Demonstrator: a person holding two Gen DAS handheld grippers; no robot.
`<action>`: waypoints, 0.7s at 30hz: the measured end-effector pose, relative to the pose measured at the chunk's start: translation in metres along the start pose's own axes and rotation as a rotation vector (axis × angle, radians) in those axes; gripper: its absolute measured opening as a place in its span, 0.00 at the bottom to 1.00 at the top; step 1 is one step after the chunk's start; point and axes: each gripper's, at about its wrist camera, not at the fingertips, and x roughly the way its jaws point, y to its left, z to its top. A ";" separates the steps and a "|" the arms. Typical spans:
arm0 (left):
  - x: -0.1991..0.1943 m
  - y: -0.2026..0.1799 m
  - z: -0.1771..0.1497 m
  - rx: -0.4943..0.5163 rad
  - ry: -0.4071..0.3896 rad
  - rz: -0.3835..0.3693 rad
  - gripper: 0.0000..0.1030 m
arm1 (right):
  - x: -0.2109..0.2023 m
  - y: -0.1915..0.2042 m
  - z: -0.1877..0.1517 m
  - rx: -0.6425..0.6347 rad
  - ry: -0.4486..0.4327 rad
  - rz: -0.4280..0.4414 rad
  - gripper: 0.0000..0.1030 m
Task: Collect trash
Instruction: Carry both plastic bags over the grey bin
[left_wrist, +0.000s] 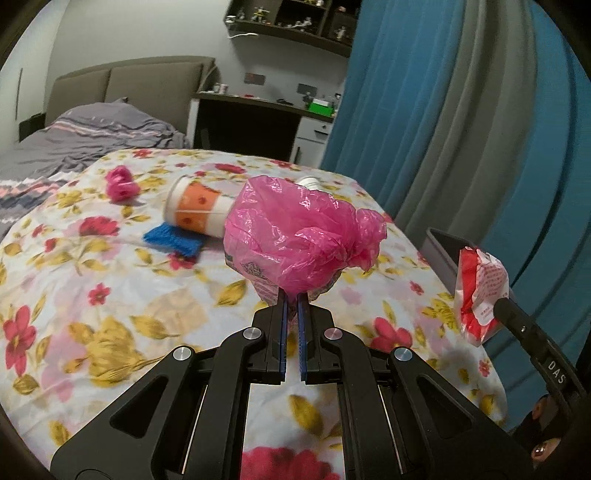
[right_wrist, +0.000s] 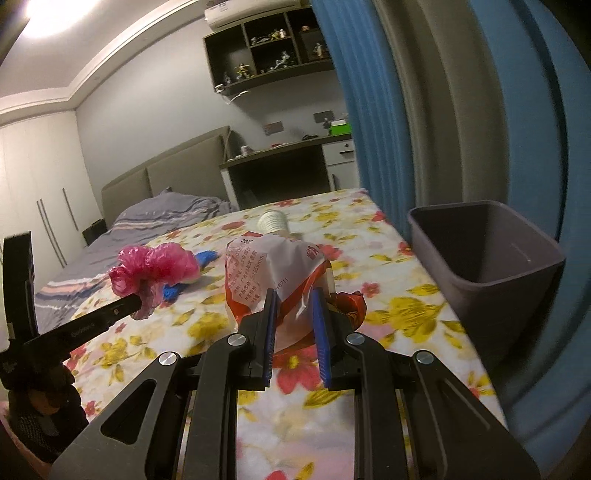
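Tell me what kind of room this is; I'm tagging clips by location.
A bedroom, most likely: a bed with a padded headboard and rumpled grey bedding, a desk against the wall, and wall shelves of figurines. Blue curtains hang alongside.

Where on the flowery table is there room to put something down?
Near half of the floral tablecloth, in front of the blue knitted square, is bare. It is crowded farther back: orange-and-white paper cup, small pink crumpled bag, white bottle.

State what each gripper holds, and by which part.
Left gripper pinches the pink plastic bag by its lower edge. Right gripper clamps the red-and-white wrapper at its near end.
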 end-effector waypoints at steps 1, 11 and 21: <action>0.002 -0.004 0.001 0.007 0.001 -0.005 0.04 | -0.001 -0.003 0.001 0.004 -0.004 -0.007 0.20; 0.027 -0.050 0.014 0.087 0.016 -0.073 0.04 | -0.007 -0.041 0.017 0.045 -0.058 -0.104 0.20; 0.067 -0.134 0.037 0.203 0.022 -0.199 0.04 | -0.008 -0.097 0.044 0.082 -0.127 -0.245 0.20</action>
